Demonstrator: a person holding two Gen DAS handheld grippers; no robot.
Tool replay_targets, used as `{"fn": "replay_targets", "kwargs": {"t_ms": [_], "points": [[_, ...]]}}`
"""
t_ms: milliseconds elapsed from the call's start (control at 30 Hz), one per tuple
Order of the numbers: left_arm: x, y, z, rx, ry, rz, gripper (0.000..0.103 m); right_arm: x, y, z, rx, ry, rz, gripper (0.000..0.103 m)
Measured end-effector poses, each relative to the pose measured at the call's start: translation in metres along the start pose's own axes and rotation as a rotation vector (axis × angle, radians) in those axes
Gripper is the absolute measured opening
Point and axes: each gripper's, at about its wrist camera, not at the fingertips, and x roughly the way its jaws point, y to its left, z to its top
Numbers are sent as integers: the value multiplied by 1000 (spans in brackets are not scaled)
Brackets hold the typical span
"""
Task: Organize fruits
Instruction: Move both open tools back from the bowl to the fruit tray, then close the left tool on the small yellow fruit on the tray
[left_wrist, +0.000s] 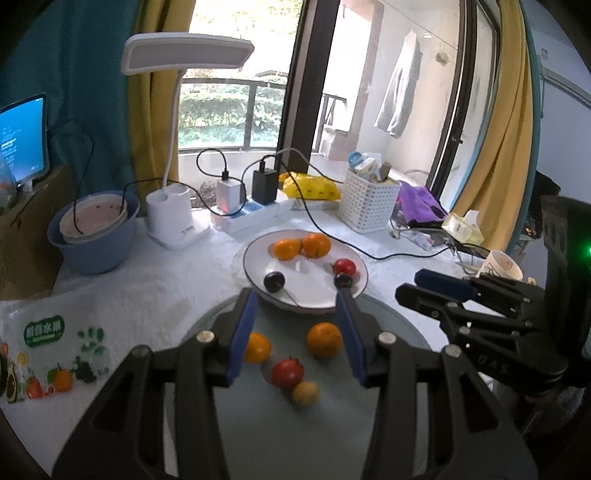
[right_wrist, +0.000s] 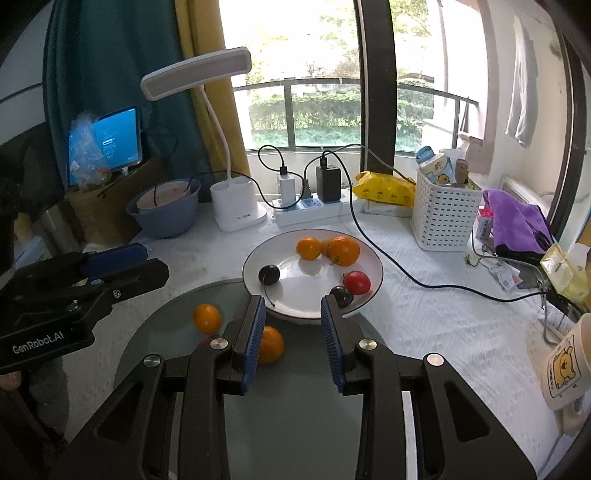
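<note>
A white plate (right_wrist: 258, 258) is seen on the white textured tablecloth (right_wrist: 424, 325), and on it two oranges (right_wrist: 309, 248) lie touching each other at the far side, a red tomato-like fruit (right_wrist: 357, 282) rests near the right rim with a dark plum (right_wrist: 340, 295) just beside it, and a second dark plum (right_wrist: 269, 274) sits apart toward the left. Just in front of the plate a round glass mat (left_wrist: 288, 435) is laid, and on it four more fruits are found: an orange (left_wrist: 324, 339) near the middle, another orange (left_wrist: 258, 347) to its left and partly hidden behind a finger, a red fruit (left_wrist: 287, 373) nearer the camera, and a small yellowish fruit (left_wrist: 305, 393) touching it. The left gripper (left_wrist: 297, 306) is held above the mat with its blue-padded fingers (left_wrist: 242, 332) spread wide and nothing between them. The right gripper (right_wrist: 293, 308) is likewise held over the mat, pointed at the near rim of the plate, its fingers parted and empty. Behind the plate a white power strip (right_wrist: 314, 212) with two chargers plugged in is seen, with a black cable (right_wrist: 406, 275) trailing across the cloth. A white desk lamp (right_wrist: 236, 206) stands to the left of the strip, and a blue bowl (right_wrist: 166, 218) holding a smaller bowl is placed further left. To the right a white perforated basket (right_wrist: 443, 218), a yellow packet (right_wrist: 384, 192), a purple cloth (right_wrist: 517, 218) and a cartoon-printed mug (right_wrist: 565, 365) are set. A printed fruit bag (left_wrist: 51, 354) lies at the left edge in the left wrist view.
</note>
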Motion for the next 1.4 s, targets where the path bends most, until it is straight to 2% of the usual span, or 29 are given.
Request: {"fn": "replay_targets", "kwargs": {"t_ms": [333,633,933,1133,1300,1400], "points": [[5,-1,-29,-27,47,7,46,-1,5,-21,-4,35,11,33],[24,-10,-58,-35,130,16,46,8,2,-46,13,83,34,33],[43,-16,-69,-45,187,28,46,13,-14,-55,29,101,42,33],[64,-20,-80,-28,255,64,46,19,-28,-60,61,111,43,33],[69,-22,-80,-12,258,61,45,22,-36,-62,77,119,44,33],[69,-23,-80,-1,261,61,40,25,-40,-62,83,122,43,33]]}}
